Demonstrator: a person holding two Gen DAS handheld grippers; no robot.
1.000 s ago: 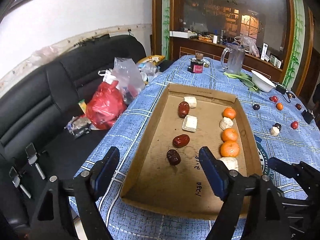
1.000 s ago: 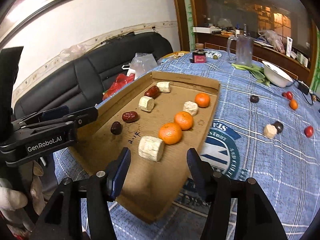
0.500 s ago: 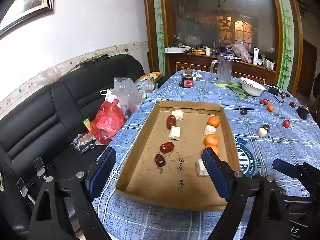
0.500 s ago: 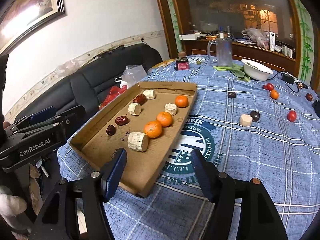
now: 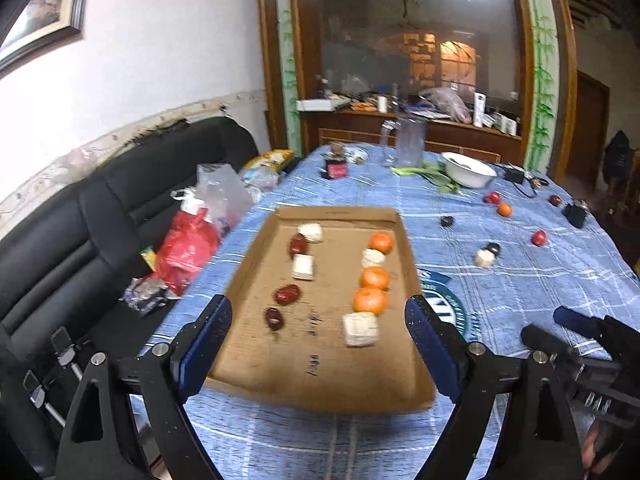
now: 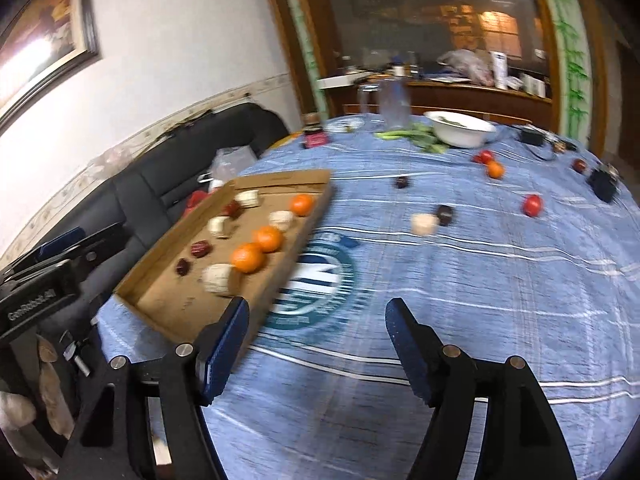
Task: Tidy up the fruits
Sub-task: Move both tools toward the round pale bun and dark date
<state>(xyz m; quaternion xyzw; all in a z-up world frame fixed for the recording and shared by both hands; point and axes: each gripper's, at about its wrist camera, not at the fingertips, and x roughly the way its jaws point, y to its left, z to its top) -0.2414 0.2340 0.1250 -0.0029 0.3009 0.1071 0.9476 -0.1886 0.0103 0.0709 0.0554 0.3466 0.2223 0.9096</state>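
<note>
A shallow cardboard tray [image 5: 256, 376] [image 6: 160, 304] lies on the blue checked tablecloth. Inside it one column holds red dates [image 5: 287, 294] and pale chunks [image 5: 303, 267]; the other holds tangerines [image 5: 369, 301] [image 6: 248, 257] and pale chunks [image 5: 360, 329]. Loose on the cloth to the right are a pale chunk [image 6: 425, 224] beside a dark fruit [image 6: 445, 214], a red fruit [image 6: 532, 205] and a small tangerine [image 6: 495, 169]. My left gripper [image 5: 318, 340] hovers open over the tray's near end, nothing between its fingers. My right gripper [image 6: 318, 328] hangs above bare cloth right of the tray, jaws opening and empty.
A white bowl [image 6: 460, 129], green stalks [image 6: 408, 135], a glass jug [image 5: 409, 145] and a small jar [image 5: 336, 165] stand at the table's far end. A black sofa [image 5: 80, 232] with red and clear bags [image 5: 188, 240] runs along the left. A black device [image 6: 602, 184] sits far right.
Both grippers have drawn back from the tray, so it looks smaller. The right gripper has swung right, off the tray and over the cloth, and its jaws stand wider.
</note>
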